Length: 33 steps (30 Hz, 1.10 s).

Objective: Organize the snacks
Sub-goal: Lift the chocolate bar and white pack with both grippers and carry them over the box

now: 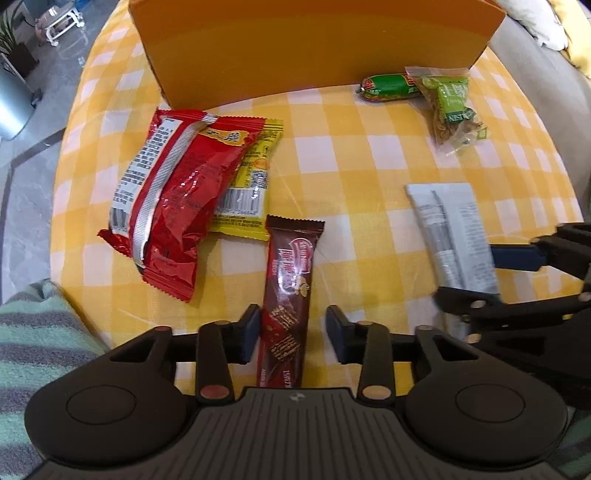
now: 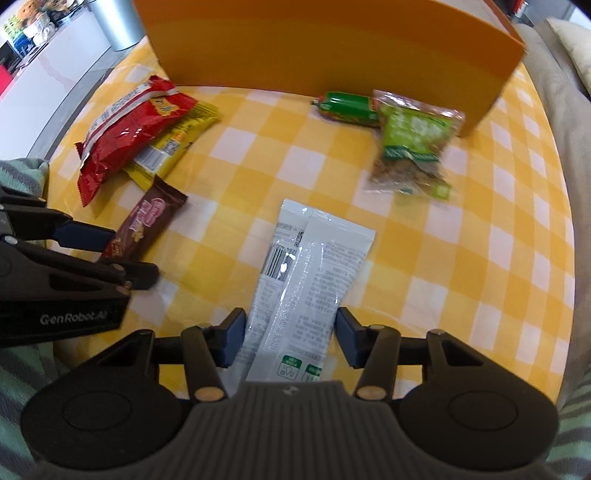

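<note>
Looks like a home living area. Table (image 1: 369, 155) has a yellow-and-white checked cloth, household style. Polished marble-look floor (image 1: 22, 192) far left, with a potted plant (image 1: 7, 33), a grey metal cylinder bin (image 1: 11, 107) and a small wheeled stand (image 1: 61, 20). Right side: beige sofa (image 2: 554, 92) with a cushion (image 2: 570, 37). Right wrist view shows a white counter (image 2: 44, 81) far left with patterned tins (image 2: 33, 22). Orange cardboard box (image 2: 332, 48) on the table.
</note>
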### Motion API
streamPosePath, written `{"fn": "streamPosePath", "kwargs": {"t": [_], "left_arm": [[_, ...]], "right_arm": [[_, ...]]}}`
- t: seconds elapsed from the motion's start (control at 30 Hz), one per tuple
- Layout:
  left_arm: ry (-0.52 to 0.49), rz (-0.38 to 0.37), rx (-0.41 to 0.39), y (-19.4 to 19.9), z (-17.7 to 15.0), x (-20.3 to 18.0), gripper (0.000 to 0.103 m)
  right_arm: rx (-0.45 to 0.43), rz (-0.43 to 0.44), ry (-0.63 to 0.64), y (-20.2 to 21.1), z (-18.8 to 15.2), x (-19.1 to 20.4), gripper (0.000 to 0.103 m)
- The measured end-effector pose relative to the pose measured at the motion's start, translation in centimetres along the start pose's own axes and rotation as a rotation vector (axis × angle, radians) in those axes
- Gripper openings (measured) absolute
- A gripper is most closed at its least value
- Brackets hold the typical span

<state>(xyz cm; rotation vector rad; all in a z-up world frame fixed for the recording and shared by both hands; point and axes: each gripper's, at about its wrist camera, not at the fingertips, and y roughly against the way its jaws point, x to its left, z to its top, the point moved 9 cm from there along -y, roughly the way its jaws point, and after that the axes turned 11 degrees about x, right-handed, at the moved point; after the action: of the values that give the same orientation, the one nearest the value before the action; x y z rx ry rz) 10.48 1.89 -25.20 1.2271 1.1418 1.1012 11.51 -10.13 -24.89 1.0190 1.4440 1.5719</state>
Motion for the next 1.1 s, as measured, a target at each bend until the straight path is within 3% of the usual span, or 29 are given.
{"fn": "streamPosePath", "kwargs": {"t": [0.07,0.33,0.57,1.1], "left_arm": [[0.018,-0.013,-0.001,0.1,0.1,0.3,0.026],[0.036,-0.055,-0.034,1.3,-0.3,-0.1,0.026],[0.079,-0.151,-0.114,4.6,-0.3,-0.9,0.026],[0.032,-0.184,-0.35,13.6,4.9,-2.4,0.026]], "right_arm": [[0.005,0.015,-0.016,0.2,-0.3,-0.4,0.05],[-0.022,0.082,-0.051,2.0,-0.7,-0.8,0.049],[-0.087,0.112,-0.101,4.5,-0.3,-1.7,0.049],[-0.317,0.078,-0.14,12.7,2.4,-4.4,0.049]]}}
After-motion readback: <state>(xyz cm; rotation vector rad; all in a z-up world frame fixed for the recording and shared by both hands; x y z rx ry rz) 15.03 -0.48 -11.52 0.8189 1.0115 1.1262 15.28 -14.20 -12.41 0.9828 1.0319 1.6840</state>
